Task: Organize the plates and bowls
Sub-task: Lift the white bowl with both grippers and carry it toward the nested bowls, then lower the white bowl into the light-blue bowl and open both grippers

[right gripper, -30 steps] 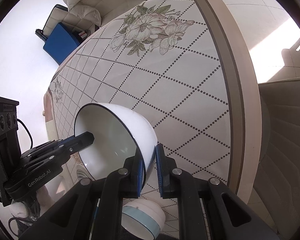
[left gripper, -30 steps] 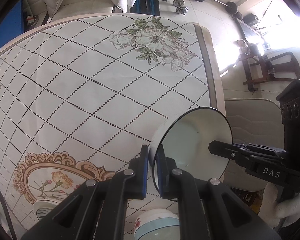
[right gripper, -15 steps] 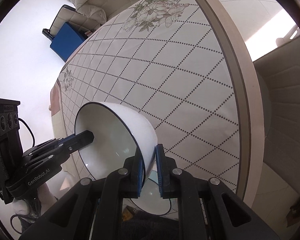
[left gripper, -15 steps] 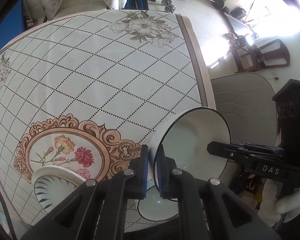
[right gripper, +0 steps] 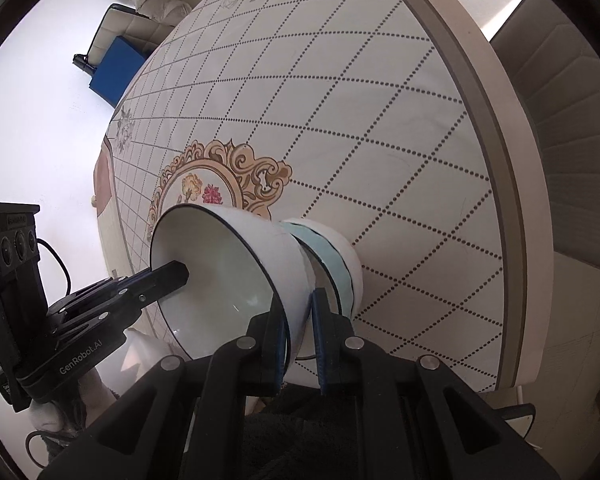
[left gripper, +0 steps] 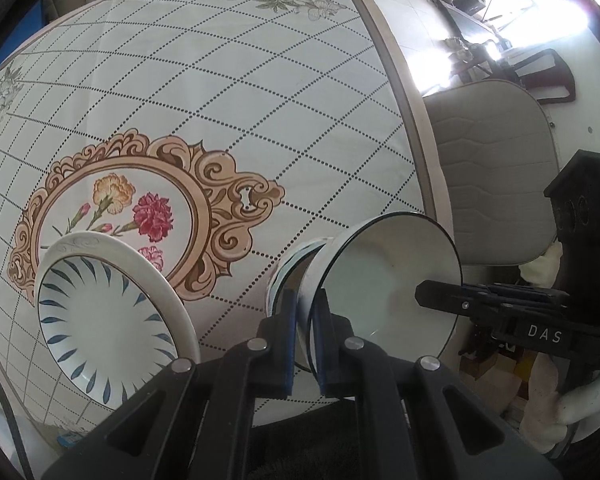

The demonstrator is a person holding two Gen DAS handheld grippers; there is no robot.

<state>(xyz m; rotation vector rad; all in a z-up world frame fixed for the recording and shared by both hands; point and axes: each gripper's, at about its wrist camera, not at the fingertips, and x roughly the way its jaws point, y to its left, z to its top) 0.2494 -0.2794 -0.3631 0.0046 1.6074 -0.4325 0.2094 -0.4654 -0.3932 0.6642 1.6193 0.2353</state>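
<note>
A white bowl with a thin dark rim (left gripper: 384, 280) (right gripper: 224, 276) is held between both grippers by opposite sides of its rim. My left gripper (left gripper: 304, 312) is shut on its rim. My right gripper (right gripper: 298, 312) is shut on the other side. The bowl hangs just above a smaller bowl with a light blue band (right gripper: 336, 260), whose edge shows in the left wrist view (left gripper: 290, 268), near the table's near edge. A white plate with blue leaf strokes (left gripper: 104, 320) lies on the table to the left.
The round table (left gripper: 220, 80) has a diamond-dotted cloth with a floral medallion (left gripper: 140, 208). A padded beige chair (left gripper: 492, 176) stands close to its right edge. A blue seat (right gripper: 116, 68) stands beyond the far side.
Both grippers have carried the white bowl back toward the near table edge and down over the blue-banded bowl. The blue-leaf plate has come fully into the left view.
</note>
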